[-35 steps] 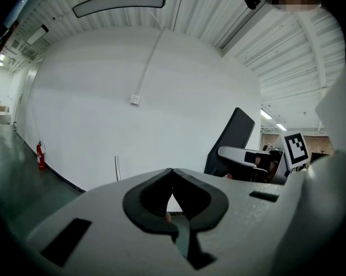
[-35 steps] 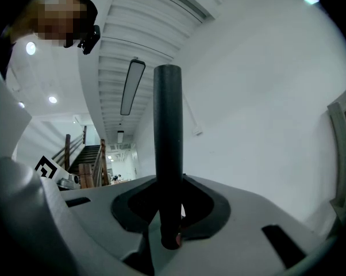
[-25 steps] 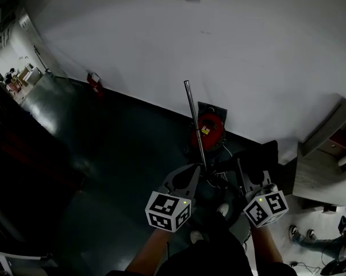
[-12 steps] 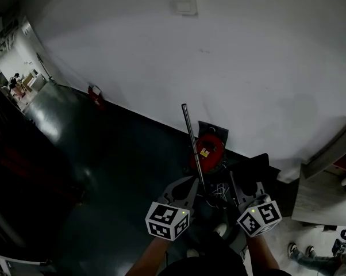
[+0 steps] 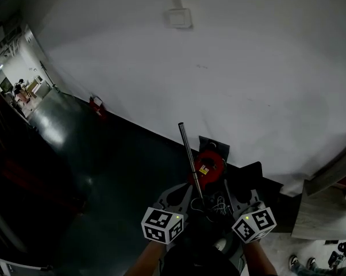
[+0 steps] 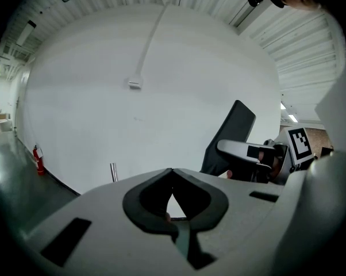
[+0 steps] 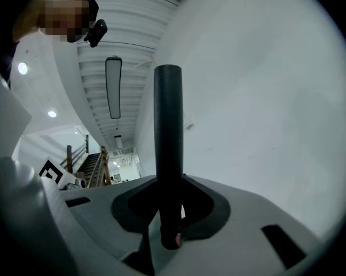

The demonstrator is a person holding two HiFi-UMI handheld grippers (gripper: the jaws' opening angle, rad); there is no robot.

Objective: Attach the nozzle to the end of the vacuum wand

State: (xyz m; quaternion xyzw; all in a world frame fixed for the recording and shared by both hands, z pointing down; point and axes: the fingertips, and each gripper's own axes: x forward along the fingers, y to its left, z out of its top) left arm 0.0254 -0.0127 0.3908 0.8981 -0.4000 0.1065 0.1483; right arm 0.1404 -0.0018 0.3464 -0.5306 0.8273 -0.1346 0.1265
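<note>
So the right gripper point(image 7: 170, 180) has its jaws partway closed and clamped on the black nozzle point(image 7: 168, 125). In the right gripper view the nozzle's round tube stands straight up between the pads, with its lower end sitting down in the notch. The left gripper point(image 6: 172, 171) is closed all the way, tips touching, and I can't see anything pinched between them. From the head view both grippers are low in the frame, side by side, left one on the left, both pointing toward the white wall point(image 5: 248, 68). The metal wand point(image 5: 189, 154) comes up between them and leans a bit to the left. Its top end is bare and showing against the wall, so the nozzle isn't on it yet. The nozzle is off to the right of the wand, not touching it. Right behind the wand's lower part there's the red vacuum point(image 5: 209, 164), sitting on the dark floor point(image 5: 115, 171) where it meets the wall. Further left along the wall is a small red fire extinguisher point(image 5: 97, 105), and up high there's a little box point(image 5: 179, 18) mounted on the wall.
</note>
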